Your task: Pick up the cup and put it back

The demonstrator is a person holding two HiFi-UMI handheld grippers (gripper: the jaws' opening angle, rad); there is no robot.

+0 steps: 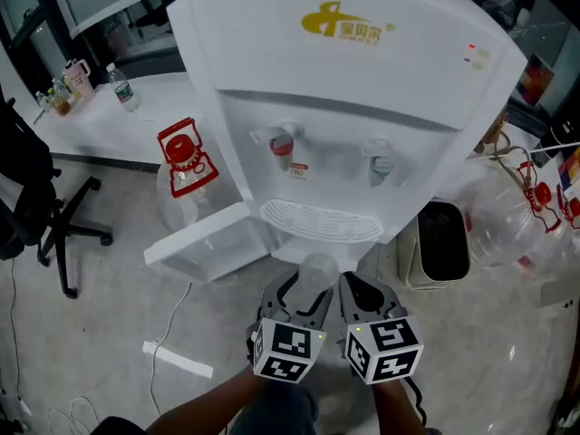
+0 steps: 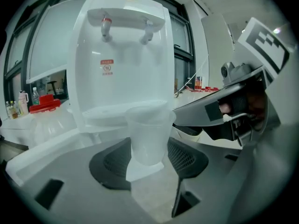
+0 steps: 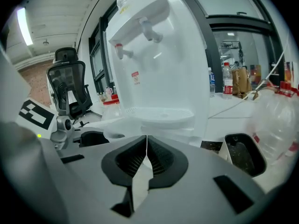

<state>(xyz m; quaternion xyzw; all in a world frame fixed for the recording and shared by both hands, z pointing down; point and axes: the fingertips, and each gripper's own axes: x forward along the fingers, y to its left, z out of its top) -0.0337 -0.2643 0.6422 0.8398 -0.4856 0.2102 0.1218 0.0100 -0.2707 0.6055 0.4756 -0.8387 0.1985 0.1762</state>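
A clear plastic cup (image 1: 317, 270) hangs in the air in front of the white water dispenser (image 1: 344, 107), below its drip tray (image 1: 322, 222). My left gripper (image 1: 306, 295) is shut on the cup. In the left gripper view the cup (image 2: 148, 134) stands upright between the two dark pads (image 2: 117, 160), which touch its sides. My right gripper (image 1: 361, 293) sits close beside it on the right. Its jaws meet, shut on nothing (image 3: 146, 158). The hot and cold taps (image 1: 283, 145) are above the tray.
The dispenser's lower door (image 1: 213, 243) hangs open to the left. A small bin (image 1: 442, 243) stands at its right. Empty water bottles lie on the floor at left (image 1: 186, 166) and at right (image 1: 517, 216). An office chair (image 1: 41, 211) is at far left.
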